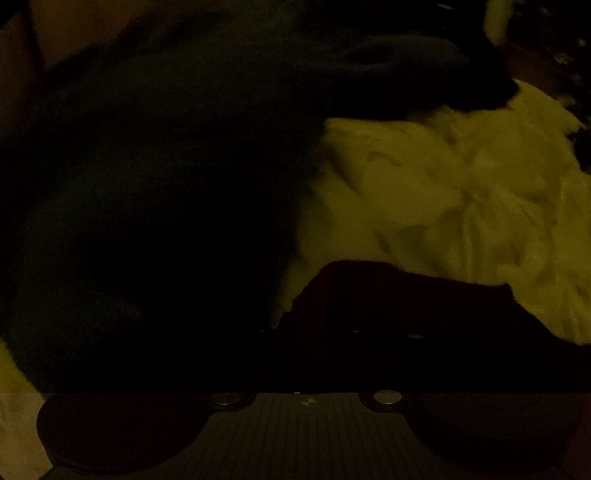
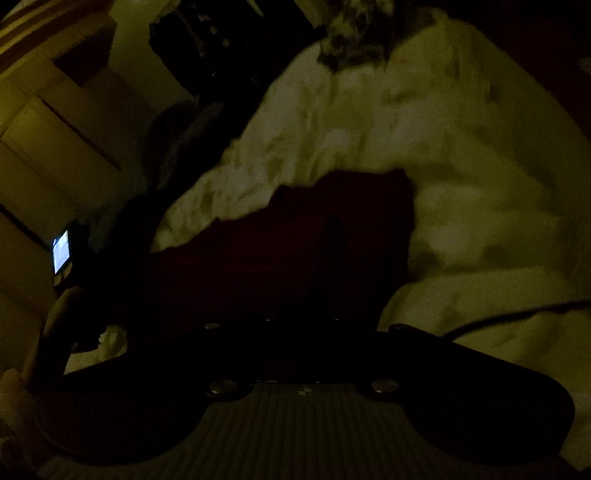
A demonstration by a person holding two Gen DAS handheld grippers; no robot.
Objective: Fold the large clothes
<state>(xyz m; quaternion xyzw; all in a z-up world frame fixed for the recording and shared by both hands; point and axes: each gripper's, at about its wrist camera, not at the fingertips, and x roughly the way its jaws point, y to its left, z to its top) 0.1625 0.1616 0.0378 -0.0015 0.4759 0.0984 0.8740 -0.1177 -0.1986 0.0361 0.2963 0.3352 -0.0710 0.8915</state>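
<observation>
The room is very dark. In the right wrist view a dark red garment (image 2: 280, 243) lies on white bedding (image 2: 461, 155). My right gripper (image 2: 334, 236) shows as one narrow dark shape with its fingers together, shut on the red cloth. In the left wrist view a big black garment (image 1: 155, 192) fills the left half. A dark red fold (image 1: 388, 291) sits just ahead of my left gripper's body (image 1: 303, 428), with the white bedding (image 1: 461, 192) to its right. The left fingers are lost in the dark.
A small lit screen (image 2: 61, 254) glows at the left, beside a person's hand (image 2: 48, 332). Pale wooden furniture (image 2: 55, 110) stands behind it. A patterned cloth (image 2: 351, 33) lies at the bed's far end. A thin dark cable (image 2: 498, 317) crosses the bedding on the right.
</observation>
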